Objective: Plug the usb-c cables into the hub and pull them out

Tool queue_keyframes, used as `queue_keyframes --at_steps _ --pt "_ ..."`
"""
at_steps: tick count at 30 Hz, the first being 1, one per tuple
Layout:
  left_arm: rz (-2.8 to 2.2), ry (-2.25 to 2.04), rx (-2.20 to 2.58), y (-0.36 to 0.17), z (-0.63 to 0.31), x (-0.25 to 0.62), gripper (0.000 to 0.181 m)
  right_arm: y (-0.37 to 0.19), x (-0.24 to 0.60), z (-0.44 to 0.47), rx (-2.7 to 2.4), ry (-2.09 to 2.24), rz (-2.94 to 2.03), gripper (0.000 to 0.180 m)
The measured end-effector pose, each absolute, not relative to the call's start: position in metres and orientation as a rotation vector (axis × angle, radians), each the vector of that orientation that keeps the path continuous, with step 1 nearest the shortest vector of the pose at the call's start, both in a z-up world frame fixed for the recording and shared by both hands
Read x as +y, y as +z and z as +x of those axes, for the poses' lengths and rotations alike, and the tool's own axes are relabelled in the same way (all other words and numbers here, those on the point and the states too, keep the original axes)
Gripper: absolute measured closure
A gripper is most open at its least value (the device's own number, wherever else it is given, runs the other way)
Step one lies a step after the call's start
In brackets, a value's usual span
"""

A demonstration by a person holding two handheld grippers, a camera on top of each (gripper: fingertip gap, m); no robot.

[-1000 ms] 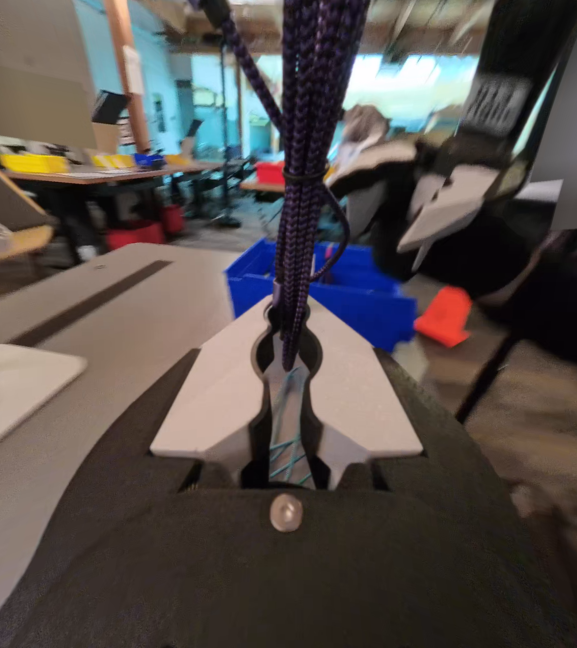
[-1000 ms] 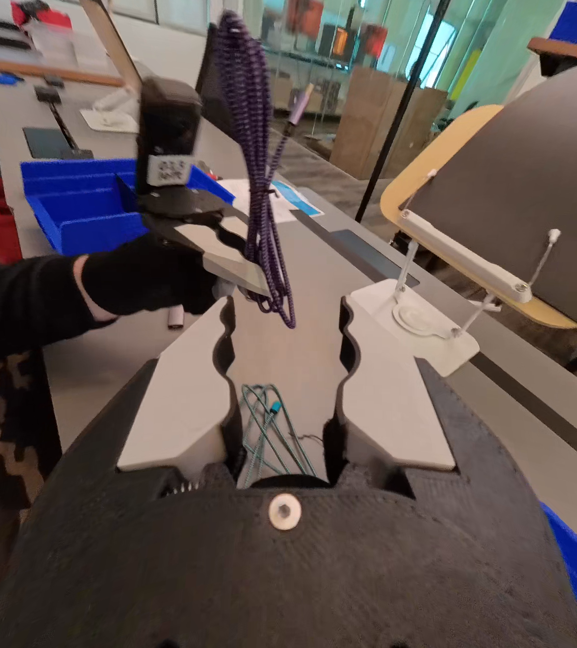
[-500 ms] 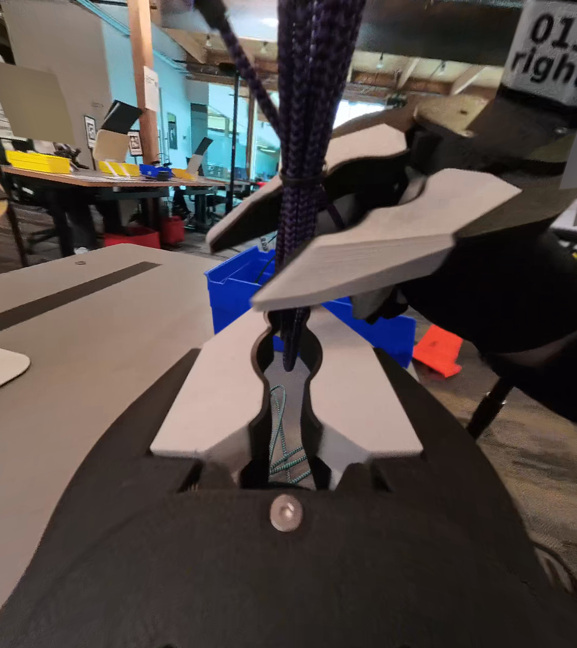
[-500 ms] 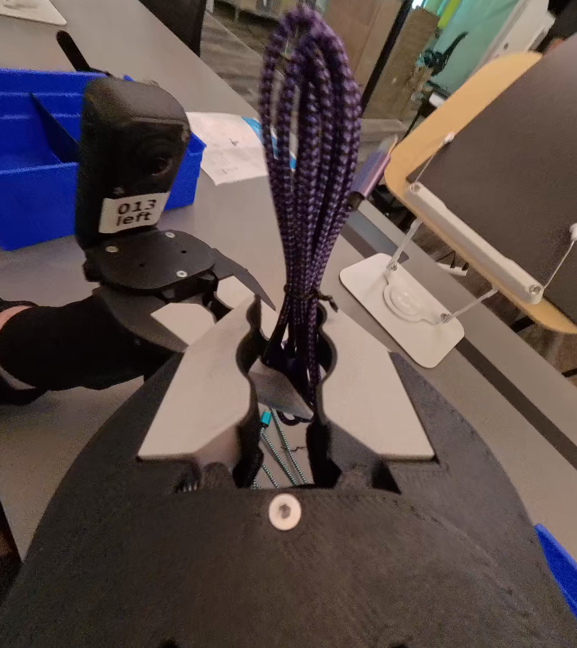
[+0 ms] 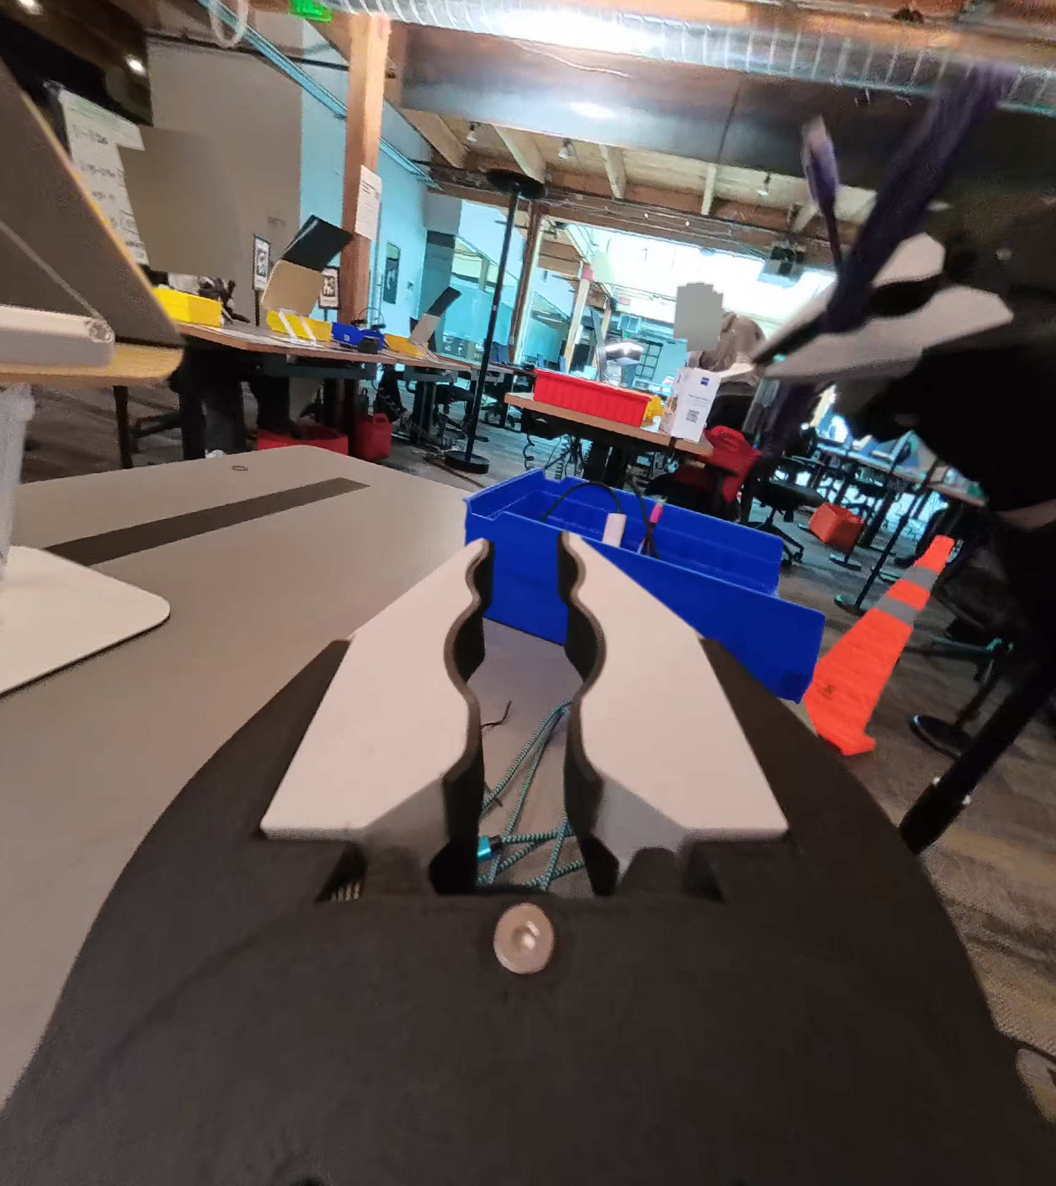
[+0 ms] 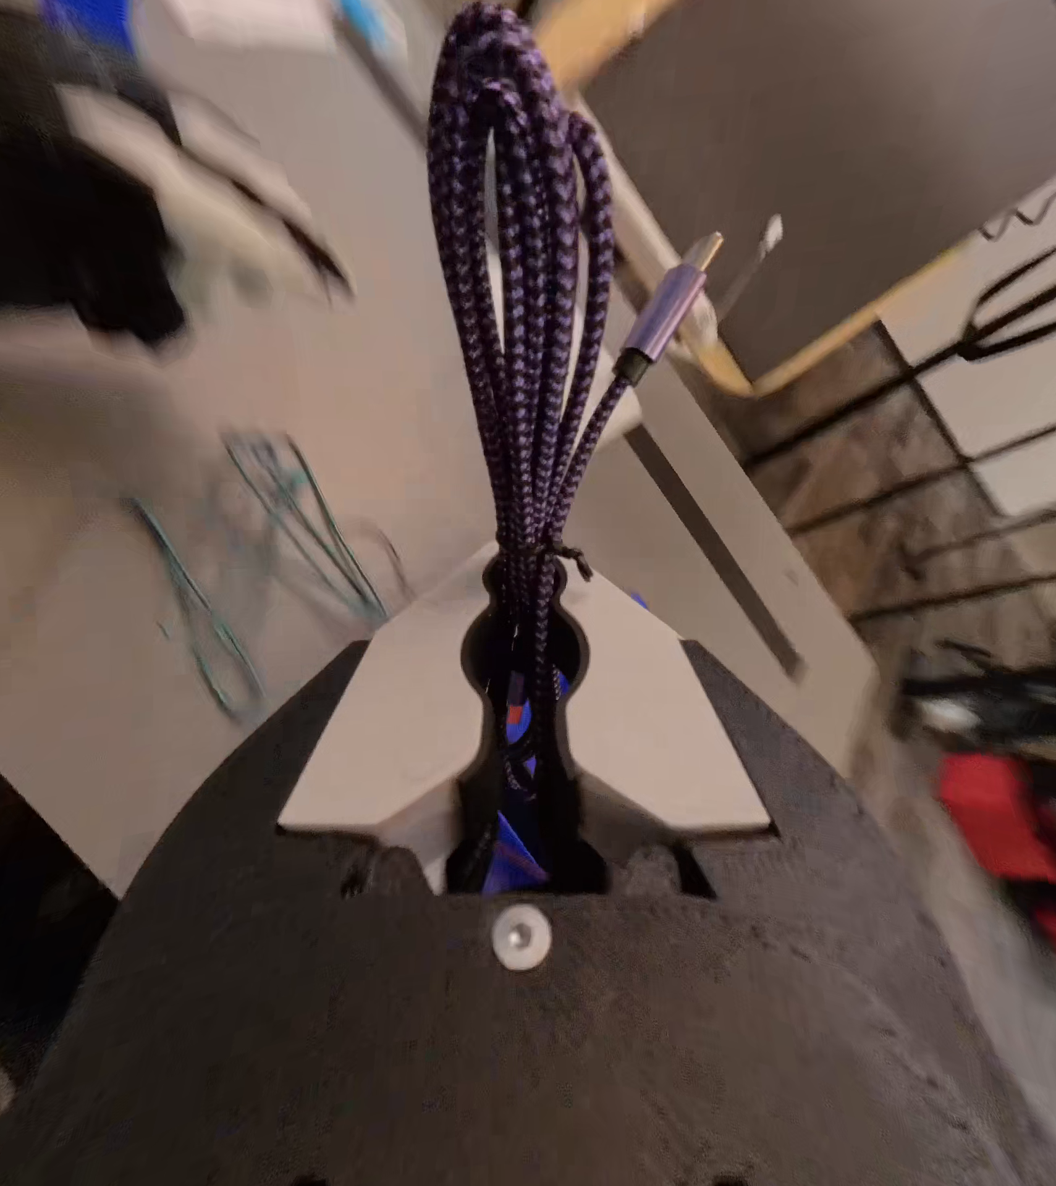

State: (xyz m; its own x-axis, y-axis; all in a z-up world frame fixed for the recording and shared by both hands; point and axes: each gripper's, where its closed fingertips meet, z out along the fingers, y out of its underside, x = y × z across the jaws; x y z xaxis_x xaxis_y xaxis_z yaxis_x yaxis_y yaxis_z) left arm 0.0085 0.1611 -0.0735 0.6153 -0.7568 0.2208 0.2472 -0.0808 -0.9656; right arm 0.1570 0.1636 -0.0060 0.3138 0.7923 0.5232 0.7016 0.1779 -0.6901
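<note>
Left gripper: jaws parted by a narrow gap, nothing held between them, aimed level over the table. Right gripper: jaws clamped near the tips on a cable, bundle held upright above the fingers. In the left wrist view the right gripper is seen raised at upper right, fingers pointed left, carried by a gloved hand. Left gripper is seen only as a blur at upper left in the right wrist view.

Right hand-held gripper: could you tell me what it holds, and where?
The right hand-held gripper clamps the purple cable bundle just below its tie; the left hand-held gripper holds nothing.
</note>
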Motion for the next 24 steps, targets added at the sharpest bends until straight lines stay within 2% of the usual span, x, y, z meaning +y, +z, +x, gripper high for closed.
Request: queue_keyframes --at_steps 2,5,13,14,15,16,20,24 --pt "-1.441 -0.873 0.413 -0.076 0.001 0.168 0.163 -0.015 0.179 0.219 -1.479 -0.225 -1.616 0.173" --pt "-1.465 -0.87 0.377 -0.079 -0.004 0.173 0.162 -0.051 0.184 0.283 -1.621 -0.416 -1.762 0.174" --pt "-1.538 -0.868 0.356 -0.095 -0.004 0.18 0.159 -0.157 0.18 0.343 -1.912 -0.304 -2.102 0.171" --pt "-1.541 -0.863 0.346 -0.096 -0.005 0.182 0.159 -0.165 0.184 0.342 -1.901 -0.262 -2.112 0.16" --pt "-1.541 -0.868 0.344 -0.096 -0.006 0.183 0.159 -0.172 0.189 0.343 -1.871 -0.229 -2.141 0.136" --pt "-1.542 -0.875 0.345 -0.096 -0.006 0.183 0.158 -0.179 0.192 0.348 -1.847 -0.224 -2.198 0.12" --pt "-1.553 -0.875 0.344 -0.098 -0.005 0.184 0.158 -0.167 0.199 0.354 -1.773 -0.274 -2.234 0.113" --pt "-1.548 -0.855 0.336 -0.097 -0.008 0.185 0.158 -0.119 0.195 0.309 -1.681 -0.243 -2.057 0.12"
